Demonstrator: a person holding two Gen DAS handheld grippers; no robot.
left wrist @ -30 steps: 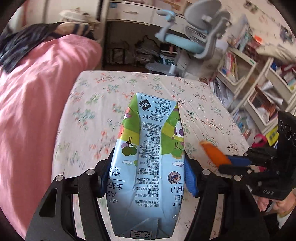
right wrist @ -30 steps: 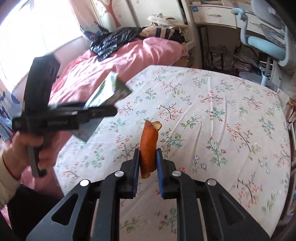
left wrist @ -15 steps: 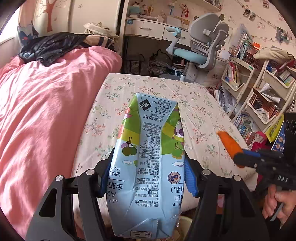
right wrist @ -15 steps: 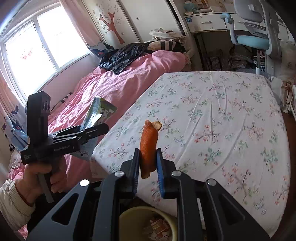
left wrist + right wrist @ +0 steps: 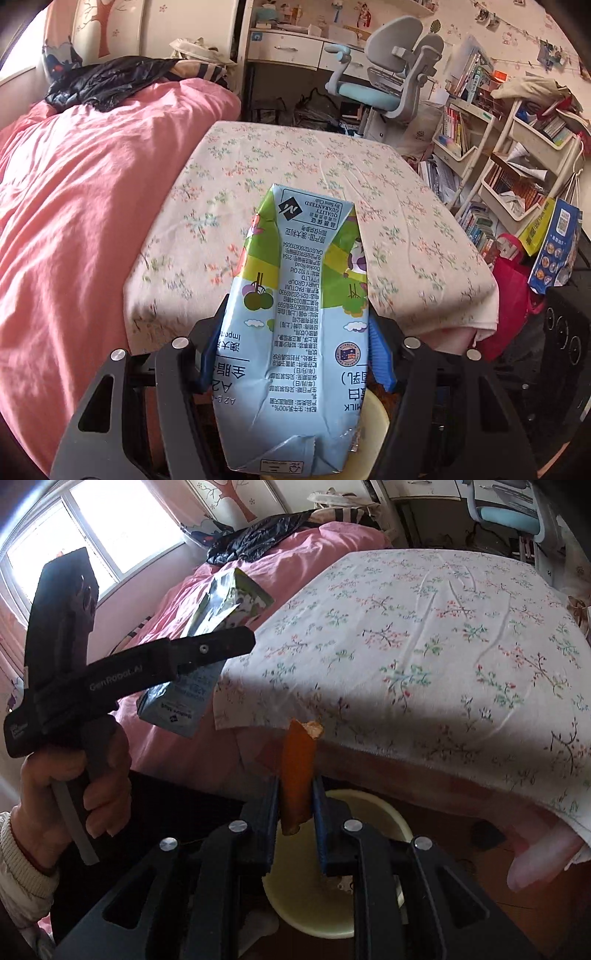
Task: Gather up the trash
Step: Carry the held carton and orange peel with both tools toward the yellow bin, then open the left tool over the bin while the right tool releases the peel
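My left gripper (image 5: 295, 325) is shut on a crumpled blue-and-green milk carton (image 5: 299, 332) and holds it in the air just off the near edge of the table. The carton also shows in the right wrist view (image 5: 218, 627), gripped by the left gripper (image 5: 236, 642). My right gripper (image 5: 295, 794) is shut on a strip of orange peel (image 5: 297, 768), held upright above a pale yellow trash bin (image 5: 314, 904) on the floor. The bin's rim shows under the carton in the left wrist view (image 5: 373, 424).
A table with a floral cloth (image 5: 443, 627) stands ahead, its near edge above the bin. A bed with a pink quilt (image 5: 74, 221) lies to the left. A blue-grey desk chair (image 5: 388, 81) and cluttered bookshelves (image 5: 517, 147) are at the back right.
Both grippers have pulled back off the table toward its near edge and lowered, each keeping its hold. The trash bin has come into view under them.
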